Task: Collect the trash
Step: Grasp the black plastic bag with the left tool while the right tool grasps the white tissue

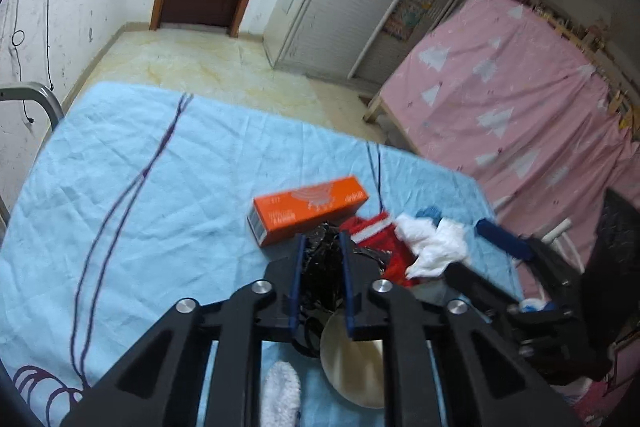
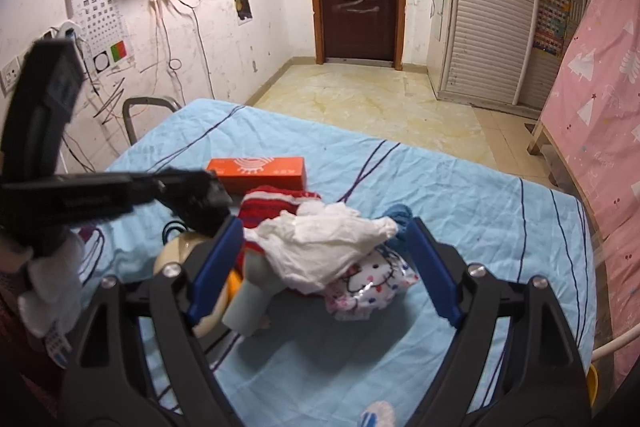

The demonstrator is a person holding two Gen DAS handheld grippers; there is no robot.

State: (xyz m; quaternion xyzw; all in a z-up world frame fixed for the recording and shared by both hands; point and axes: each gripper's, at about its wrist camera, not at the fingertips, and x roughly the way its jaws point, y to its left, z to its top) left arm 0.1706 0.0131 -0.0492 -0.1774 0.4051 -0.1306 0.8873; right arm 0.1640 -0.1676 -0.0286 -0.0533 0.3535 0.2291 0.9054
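Trash lies in one heap on the blue-sheeted bench [image 2: 460, 187], toward its near right part. You have, counted: one orange carton [image 1: 308, 209] lying flat at the far edge of the heap; one crumpled black plastic bag [image 1: 324, 267]; one red and white striped knit piece [image 2: 276, 205]; one wad of white tissue [image 2: 324, 239] lying on top of the knit piece; one cartoon-printed wrapper [image 2: 372, 285] directly under the tissue; one blue knit item [image 2: 400, 213] behind the tissue; and one round cream-coloured disc [image 1: 352, 367] at the near side, partly covered.

Your left tool [image 1: 322, 239] has its two blue-padded fingers drawn in on the black plastic bag, pads pressing its sides; the bag sits just in front of the orange carton and touches the red knit piece. Your right tool [image 2: 326, 231] stands with its fingers wide apart, one on each side of the tissue wad and the printed wrapper, neither pad touching them; it has hold of nothing.

In the right wrist view the left tool [image 2: 196, 195] enters from the left, low over the heap. A grey object [image 2: 248, 303] lies beneath the tissue; the view is too poor there to say what it is, possibly a soft toy.
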